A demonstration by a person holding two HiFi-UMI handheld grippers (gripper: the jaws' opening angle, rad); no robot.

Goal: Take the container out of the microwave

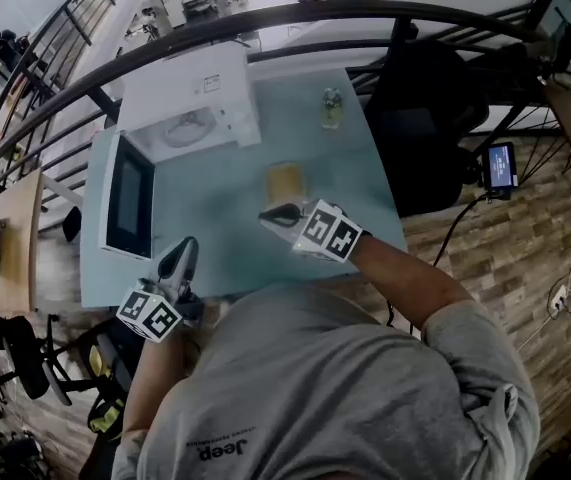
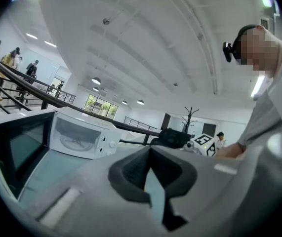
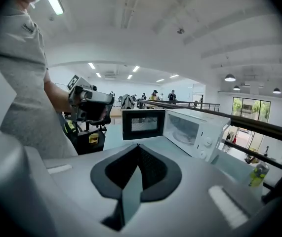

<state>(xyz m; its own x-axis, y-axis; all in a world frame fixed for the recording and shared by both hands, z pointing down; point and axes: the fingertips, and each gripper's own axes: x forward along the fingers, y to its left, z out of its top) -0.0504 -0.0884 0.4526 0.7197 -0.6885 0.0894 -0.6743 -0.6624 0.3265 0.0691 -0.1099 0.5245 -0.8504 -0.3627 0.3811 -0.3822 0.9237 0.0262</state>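
While I am holding both tools above the desk (image 1: 225,243), the tan container (image 1: 285,181) is sitting on the desk's surface outside the microwave (image 1: 200,103), just beyond the tips of my right tool (image 1: 271,215). That tool's jaws are resting fully together, gripping only each other, and it is facing the microwave with a slight downward tilt. My left tool (image 1: 182,251) is hovering near the desk's front edge, close to the open door (image 1: 128,206); its jaws are likewise lying closed against one another. The microwave is standing at the desk's far left corner with its door swung wide, its turntable (image 1: 187,128) showing inside. A small bottle (image 1: 332,108) is standing upright farther back on the desk, well apart from the container.
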